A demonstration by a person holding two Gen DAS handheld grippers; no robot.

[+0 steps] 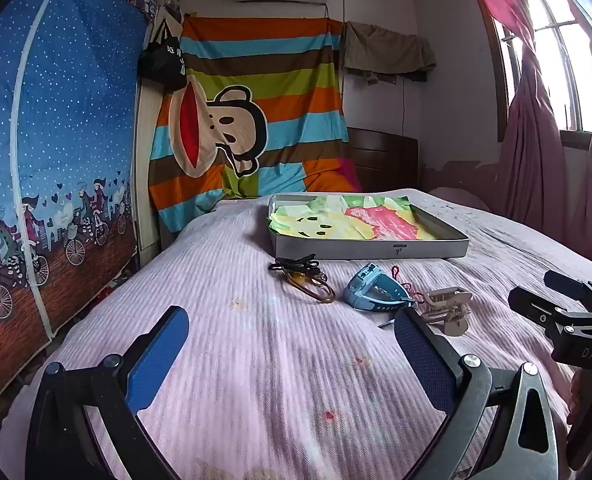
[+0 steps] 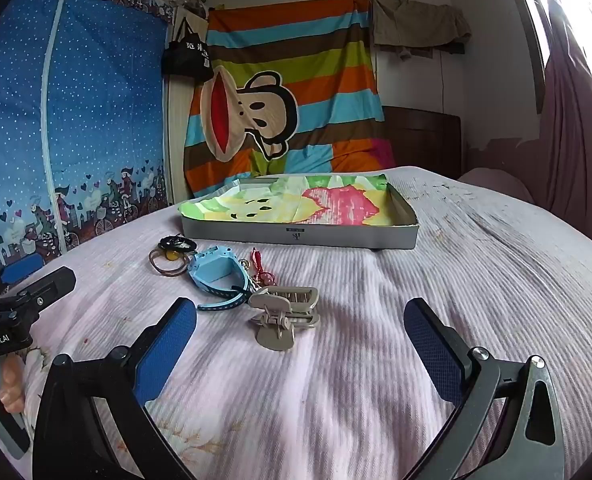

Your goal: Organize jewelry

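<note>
On the pink bedspread lie a beige hair claw point(image 2: 283, 314) point(image 1: 448, 307), a light-blue watch point(image 2: 219, 276) point(image 1: 372, 286), a red charm string point(image 2: 260, 270) point(image 1: 406, 282), a brown ring bangle point(image 2: 167, 264) point(image 1: 316, 290) and black hair ties point(image 2: 177, 243) point(image 1: 293, 266). Behind them stands a shallow grey box point(image 2: 296, 236) point(image 1: 372, 249) lined with colourful cloth. My right gripper point(image 2: 300, 344) is open, a little short of the claw. My left gripper point(image 1: 291, 348) is open over bare bedspread, short of the items. Each gripper shows at the edge of the other's view.
A blue dotted fabric wardrobe point(image 1: 55, 140) stands left of the bed. A striped monkey-print cloth point(image 1: 251, 120) hangs behind the bed, with a dark wooden headboard point(image 1: 384, 160) and pink curtains point(image 1: 536, 152) at the right. A hand point(image 2: 7, 384) holds the left gripper's handle.
</note>
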